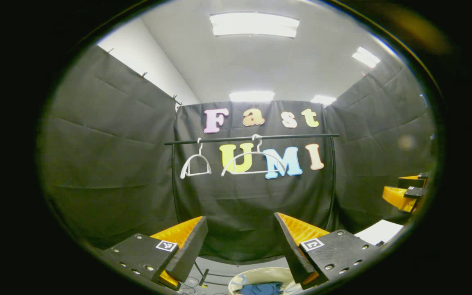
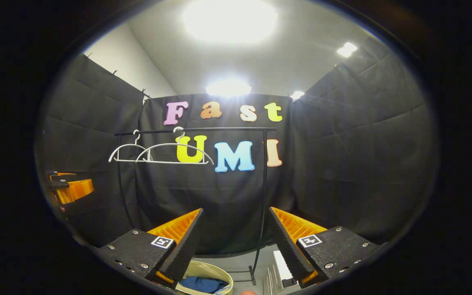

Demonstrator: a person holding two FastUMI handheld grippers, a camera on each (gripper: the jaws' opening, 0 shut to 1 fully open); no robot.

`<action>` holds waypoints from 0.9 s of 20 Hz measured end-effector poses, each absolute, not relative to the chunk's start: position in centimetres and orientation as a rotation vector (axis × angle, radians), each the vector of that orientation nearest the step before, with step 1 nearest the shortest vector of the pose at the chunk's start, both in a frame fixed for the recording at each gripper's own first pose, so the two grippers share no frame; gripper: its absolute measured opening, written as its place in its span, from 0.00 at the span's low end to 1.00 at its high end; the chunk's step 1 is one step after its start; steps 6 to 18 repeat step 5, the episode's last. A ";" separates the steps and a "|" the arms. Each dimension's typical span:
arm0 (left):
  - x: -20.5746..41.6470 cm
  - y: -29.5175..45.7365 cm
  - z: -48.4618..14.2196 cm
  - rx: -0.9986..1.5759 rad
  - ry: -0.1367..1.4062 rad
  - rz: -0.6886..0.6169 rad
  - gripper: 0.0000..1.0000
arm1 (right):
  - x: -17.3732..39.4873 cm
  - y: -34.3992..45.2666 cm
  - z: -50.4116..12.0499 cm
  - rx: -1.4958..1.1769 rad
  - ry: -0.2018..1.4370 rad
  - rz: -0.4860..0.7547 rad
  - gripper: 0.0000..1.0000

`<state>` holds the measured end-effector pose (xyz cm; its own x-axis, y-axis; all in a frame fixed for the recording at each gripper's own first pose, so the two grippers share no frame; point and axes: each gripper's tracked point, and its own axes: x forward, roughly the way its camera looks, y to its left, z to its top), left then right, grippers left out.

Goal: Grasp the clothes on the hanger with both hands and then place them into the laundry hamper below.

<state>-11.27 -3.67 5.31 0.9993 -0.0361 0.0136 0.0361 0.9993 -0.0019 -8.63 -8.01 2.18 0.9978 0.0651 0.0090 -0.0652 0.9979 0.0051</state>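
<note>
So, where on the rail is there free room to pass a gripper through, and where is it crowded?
The rail is bare from the second hanger to the right post; a hand-held gripper could likely pass there. The left end is crowded: both empty hangers hang close together. Below, the hamper already holds blue clothes.

Both cameras face the back wall from well back, side by side, tilted slightly upward. They share the clothes rail (image 1: 252,138) (image 2: 195,130), bare hangers (image 1: 254,162) (image 2: 174,153) and hamper (image 1: 260,282) (image 2: 205,278) below.
</note>
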 end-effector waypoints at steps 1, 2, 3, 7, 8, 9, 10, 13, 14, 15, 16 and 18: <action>-11.2 -3.7 5.2 -0.003 -0.013 -0.035 0.98 | -8.6 -8.0 2.2 0.005 -0.008 0.063 0.94; -11.2 -3.6 5.2 -0.004 -0.014 -0.035 0.98 | -8.5 -7.9 2.2 0.007 -0.006 0.064 0.94; -11.2 -3.6 5.3 -0.004 -0.014 -0.036 0.98 | -8.5 -7.8 2.1 0.009 -0.005 0.065 0.94; -11.1 -3.5 5.2 -0.003 -0.014 -0.034 0.98 | -8.4 -7.7 2.0 0.010 0.000 0.065 0.94; -11.1 -3.5 5.2 -0.003 -0.014 -0.034 0.98 | -8.4 -7.7 2.0 0.010 0.000 0.065 0.94; -11.1 -3.5 5.2 -0.003 -0.014 -0.034 0.98 | -8.4 -7.7 2.0 0.010 0.000 0.065 0.94; -11.1 -3.5 5.2 -0.003 -0.014 -0.034 0.98 | -8.4 -7.7 2.0 0.010 0.000 0.065 0.94; -11.1 -3.5 5.2 -0.003 -0.014 -0.034 0.98 | -8.4 -7.7 2.0 0.010 0.000 0.065 0.94; -11.1 -3.5 5.2 -0.003 -0.014 -0.034 0.98 | -8.4 -7.7 2.0 0.010 0.000 0.065 0.94; -11.1 -3.5 5.2 -0.003 -0.014 -0.034 0.98 | -8.4 -7.7 2.0 0.010 0.000 0.065 0.94; -11.1 -3.5 5.2 -0.003 -0.014 -0.034 0.98 | -8.4 -7.7 2.0 0.010 0.000 0.065 0.94; -11.1 -3.5 5.2 -0.003 -0.014 -0.034 0.98 | -8.4 -7.7 2.0 0.010 0.000 0.065 0.94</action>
